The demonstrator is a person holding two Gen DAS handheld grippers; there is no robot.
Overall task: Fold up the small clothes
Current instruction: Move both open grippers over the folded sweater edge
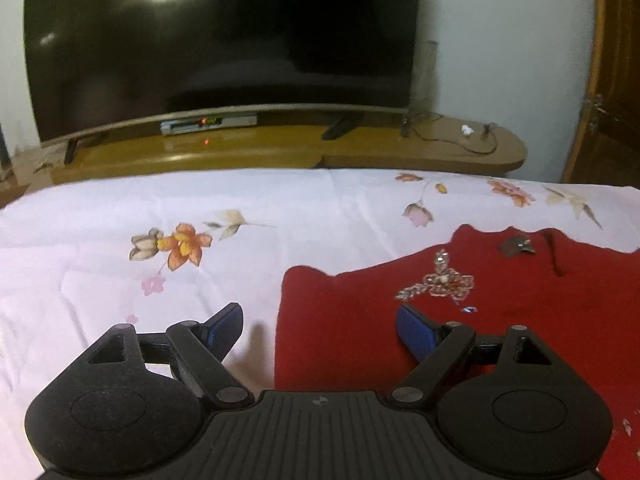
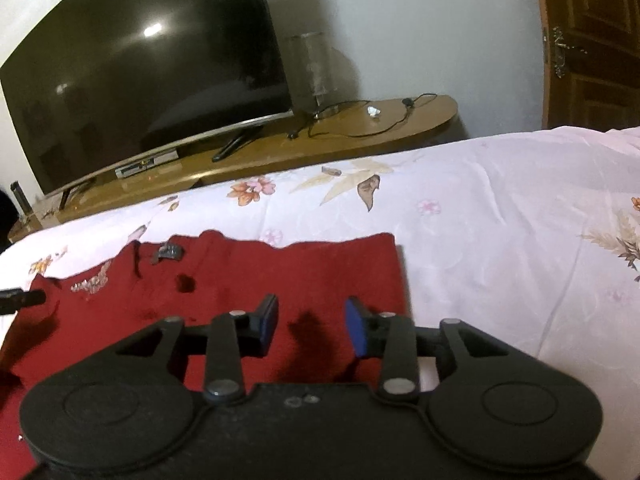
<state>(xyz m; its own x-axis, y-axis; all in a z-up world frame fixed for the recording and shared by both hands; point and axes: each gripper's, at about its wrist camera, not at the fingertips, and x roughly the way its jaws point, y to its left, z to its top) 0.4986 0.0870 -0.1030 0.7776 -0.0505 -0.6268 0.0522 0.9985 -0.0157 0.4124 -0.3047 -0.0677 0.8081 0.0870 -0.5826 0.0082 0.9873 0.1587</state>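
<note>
Floral bedsheet (image 1: 100, 280) carries the red garment (image 1: 360, 320) spread flat, both claws, left claw (image 1: 319, 330) and right claw (image 2: 312, 326), wide and empty above it, so folding seems unstarted and gripping an edge comes next.

Left gripper (image 1: 320, 330): jaws spread wide, nothing held, straddling the garment's left edge.
Red garment (image 1: 500, 340): laid flat on floral bedsheet (image 1: 100, 280); beaded ornament (image 1: 440, 284) sewn on.
Television (image 1: 220, 48): dark, set on wooden cabinet (image 1: 280, 150) beyond the sheet.
</note>
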